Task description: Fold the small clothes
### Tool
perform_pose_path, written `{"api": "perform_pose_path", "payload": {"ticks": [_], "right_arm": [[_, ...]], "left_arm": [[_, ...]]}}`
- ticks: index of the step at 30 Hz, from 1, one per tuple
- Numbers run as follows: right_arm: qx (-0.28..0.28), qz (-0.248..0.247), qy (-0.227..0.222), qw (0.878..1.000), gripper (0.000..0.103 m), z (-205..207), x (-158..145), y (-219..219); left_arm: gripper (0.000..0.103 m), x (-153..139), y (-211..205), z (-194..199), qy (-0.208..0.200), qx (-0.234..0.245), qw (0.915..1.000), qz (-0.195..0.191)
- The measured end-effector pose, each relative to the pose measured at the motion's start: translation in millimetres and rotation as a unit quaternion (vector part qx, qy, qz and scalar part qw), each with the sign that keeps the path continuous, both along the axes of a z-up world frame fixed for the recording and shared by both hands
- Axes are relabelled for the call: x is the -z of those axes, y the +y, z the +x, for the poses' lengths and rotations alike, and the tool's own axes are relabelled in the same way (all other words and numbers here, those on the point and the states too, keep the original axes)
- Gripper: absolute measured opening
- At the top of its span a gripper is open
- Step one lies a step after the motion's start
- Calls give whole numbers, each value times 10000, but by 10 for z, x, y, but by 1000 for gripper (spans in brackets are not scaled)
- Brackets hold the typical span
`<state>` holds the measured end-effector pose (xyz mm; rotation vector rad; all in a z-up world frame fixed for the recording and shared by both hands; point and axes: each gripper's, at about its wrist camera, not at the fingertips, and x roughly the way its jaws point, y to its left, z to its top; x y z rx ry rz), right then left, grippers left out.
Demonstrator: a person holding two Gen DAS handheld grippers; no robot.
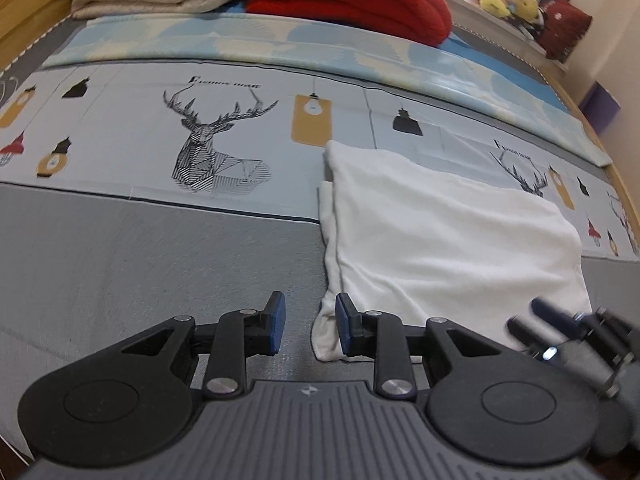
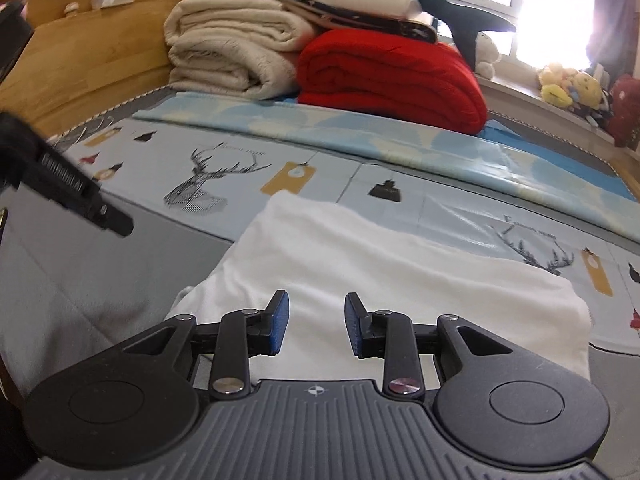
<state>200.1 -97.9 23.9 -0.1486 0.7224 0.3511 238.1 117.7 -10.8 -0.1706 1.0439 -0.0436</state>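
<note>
Bedsheet (image 1: 120, 248) bears folded white garment (image 1: 440, 232) (both claws empty).

deer-print bedsheet (image 1: 200, 140) across the middle, blue quilt (image 1: 280, 44) strip above it, cream blanket (image 2: 232, 52) upper left, red blanket (image 2: 392, 76) beside it, plush toys (image 2: 568, 84) on the sill far right, wooden headboard (image 2: 92, 60) at left

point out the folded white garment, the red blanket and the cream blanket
folded white garment (image 2: 400, 264): right wrist view, middle of its top layer
red blanket (image 2: 392, 80): right wrist view, front of the folded roll
cream blanket (image 2: 228, 52): right wrist view, rounded folded edge
</note>
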Motion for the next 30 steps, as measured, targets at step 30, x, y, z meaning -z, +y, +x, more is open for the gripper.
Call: {"api": "perform_pose_path", "payload": {"ticks": [30], "right_arm": [[-2223,-1665,-557,9591,11,-68,1080,1407]], "left_arm": [[66,279,464,516,412,-484,9918,-1112]]}}
